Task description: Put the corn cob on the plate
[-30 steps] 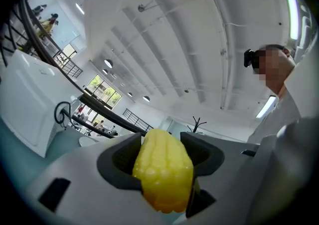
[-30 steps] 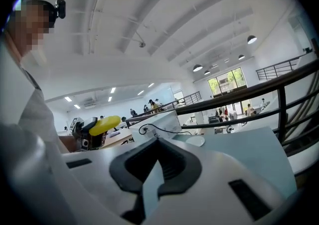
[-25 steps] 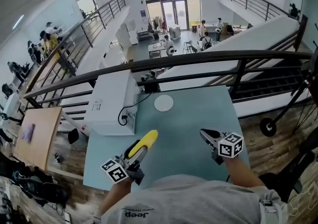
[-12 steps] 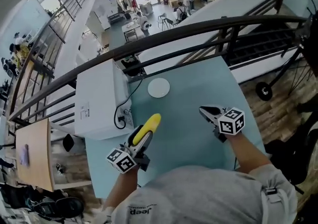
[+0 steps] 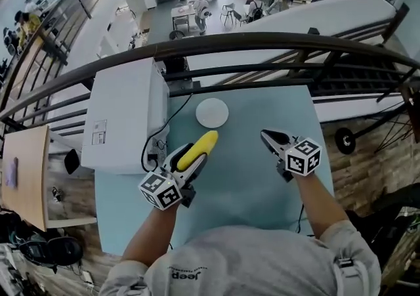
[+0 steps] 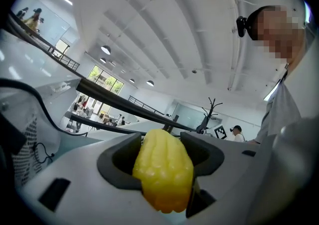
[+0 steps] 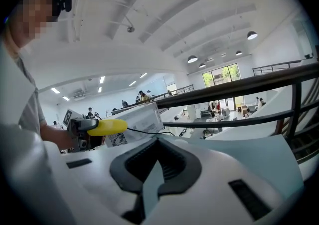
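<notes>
Head view: corn cob [image 5: 201, 146] in left tool [image 5: 194, 155]; white plate [image 5: 212, 113] beyond, apart

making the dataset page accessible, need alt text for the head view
Seen from above, a person's left tongs grip a yellow corn cob over a teal table, short of a small white plate farther along it. The right tongs are beside them, holding nothing. A white box sits at the table's left edge, with a dark railing beyond.
</notes>
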